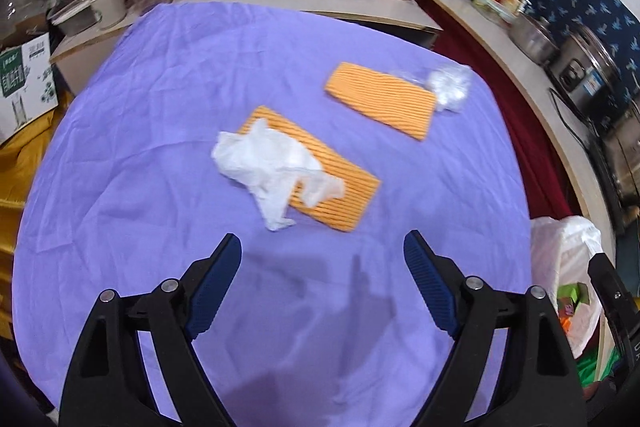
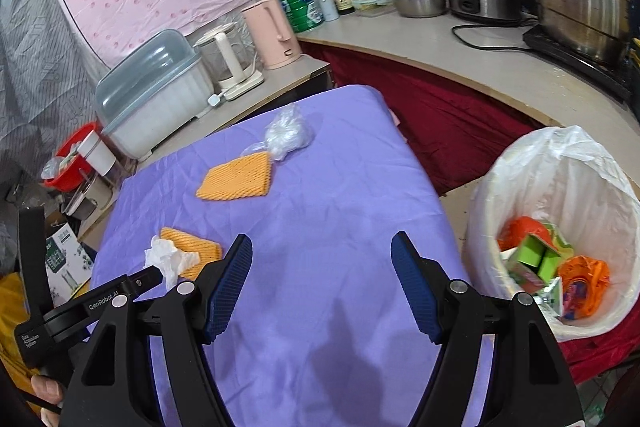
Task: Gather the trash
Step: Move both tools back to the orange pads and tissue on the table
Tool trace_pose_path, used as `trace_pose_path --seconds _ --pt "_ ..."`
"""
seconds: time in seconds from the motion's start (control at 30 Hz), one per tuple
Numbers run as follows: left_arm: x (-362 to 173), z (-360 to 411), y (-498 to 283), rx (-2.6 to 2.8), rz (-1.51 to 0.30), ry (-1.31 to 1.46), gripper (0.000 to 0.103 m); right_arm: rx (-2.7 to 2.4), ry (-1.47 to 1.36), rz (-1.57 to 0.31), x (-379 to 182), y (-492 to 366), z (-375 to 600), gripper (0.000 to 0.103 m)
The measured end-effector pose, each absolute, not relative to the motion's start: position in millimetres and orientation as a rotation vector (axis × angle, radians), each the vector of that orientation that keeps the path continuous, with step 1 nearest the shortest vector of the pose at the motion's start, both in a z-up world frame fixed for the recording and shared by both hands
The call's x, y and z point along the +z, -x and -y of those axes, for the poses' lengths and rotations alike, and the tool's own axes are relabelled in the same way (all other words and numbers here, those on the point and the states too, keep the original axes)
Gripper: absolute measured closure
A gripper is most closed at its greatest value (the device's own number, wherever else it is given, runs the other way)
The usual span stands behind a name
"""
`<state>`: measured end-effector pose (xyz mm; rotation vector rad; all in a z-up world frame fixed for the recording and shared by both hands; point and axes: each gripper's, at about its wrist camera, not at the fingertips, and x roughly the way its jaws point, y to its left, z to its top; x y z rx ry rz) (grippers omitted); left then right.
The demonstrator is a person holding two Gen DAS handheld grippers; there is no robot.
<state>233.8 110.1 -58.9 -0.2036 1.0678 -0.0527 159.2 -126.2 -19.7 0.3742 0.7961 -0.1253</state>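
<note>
Hovering over a purple cloth (image 1: 160,131), the left gripper (image 1: 322,253) has its blue-padded jaws spread wide with nothing between them, only bare cloth and shadow below. Just beyond its tips lies a crumpled white tissue (image 1: 272,167), draped partly over the near corner of an orange ribbed mat (image 1: 340,179) and partly on the cloth. Farther off and to the right sits a second mat (image 1: 380,101), lying flat, with a wad of clear plastic (image 1: 450,85) touching its far right corner. The right gripper (image 2: 322,253) is likewise spread and empty, pointing down at a bare stretch of cloth nearer the table's right edge. In the right wrist view the tissue shows at lower left, beside the left gripper's black body, and the plastic wad rests near the table's far edge against the second mat. A bin (image 2: 492,195) lined with a white bag stands off the table's right side, well apart from the tissue and the plastic; inside it are a green carton and orange scraps, too jumbled to name. Behind the table a counter (image 2: 460,51) holds a pink kettle (image 2: 274,31), a lidded dish rack (image 2: 152,91), bottles and steel pots.
</note>
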Motion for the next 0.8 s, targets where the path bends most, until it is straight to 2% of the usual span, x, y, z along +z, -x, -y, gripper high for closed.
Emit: trace_pose_path --seconds 0.53,0.6,0.7,0.77,0.8 --pt "-99.9 -159.7 -287.5 0.008 -1.116 0.282 0.025 -0.08 -0.383 -0.844 -54.7 -259.4 97.0 0.034" --pt "-101.9 -159.1 -292.0 0.003 -1.115 0.281 0.03 -0.084 -0.38 -0.844 -58.6 -272.7 96.8 0.034" --pt "-105.1 -155.8 -298.3 -0.021 -1.126 0.269 0.044 -0.089 -0.387 -0.846 -65.1 -297.6 98.9 0.034" --pt "-107.2 -154.1 -301.1 -0.039 -1.132 0.271 0.058 -0.092 -0.404 -0.847 -69.9 -315.1 102.1 0.034" --pt "-108.0 -152.7 -302.4 -0.041 -1.137 0.27 0.061 -0.094 -0.408 -0.846 -71.7 -322.3 103.0 0.034"
